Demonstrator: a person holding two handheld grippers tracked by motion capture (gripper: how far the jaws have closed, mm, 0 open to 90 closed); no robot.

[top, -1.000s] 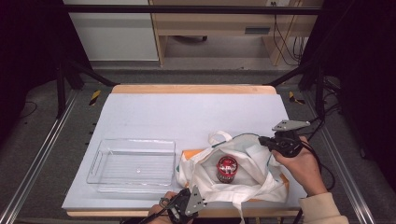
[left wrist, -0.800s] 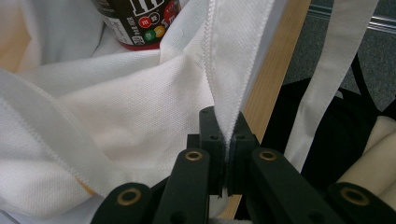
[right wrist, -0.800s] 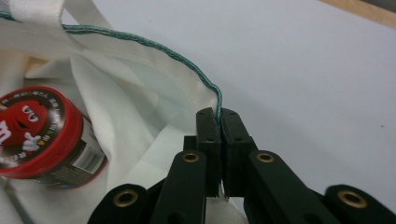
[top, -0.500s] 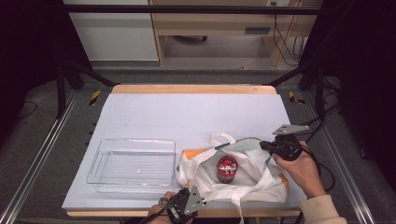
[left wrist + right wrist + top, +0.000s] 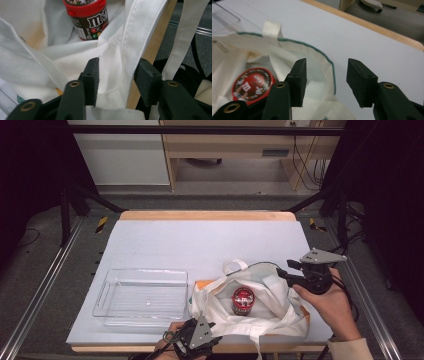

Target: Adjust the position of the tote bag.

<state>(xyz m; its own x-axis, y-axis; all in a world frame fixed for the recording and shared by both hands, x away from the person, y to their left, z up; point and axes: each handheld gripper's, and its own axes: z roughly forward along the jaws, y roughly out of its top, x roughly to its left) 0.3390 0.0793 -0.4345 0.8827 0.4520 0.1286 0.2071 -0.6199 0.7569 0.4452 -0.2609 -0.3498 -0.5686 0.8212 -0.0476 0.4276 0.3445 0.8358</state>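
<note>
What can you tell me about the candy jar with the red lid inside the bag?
The small round M&M's candy jar has a bright red lid printed with cartoon candy figures and a dark brown label with white letters and coloured candy dots. It looks like plastic, closed, standing roughly upright. It sits inside the open white cloth tote bag near the table's front right, resting on the bag's cloth, which bunches around its base. No gripper touches it.

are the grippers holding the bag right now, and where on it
Nothing is held. Both grippers' jaws have just opened: the left gripper and right gripper each straddle the tote bag rim without pressing it.
</note>
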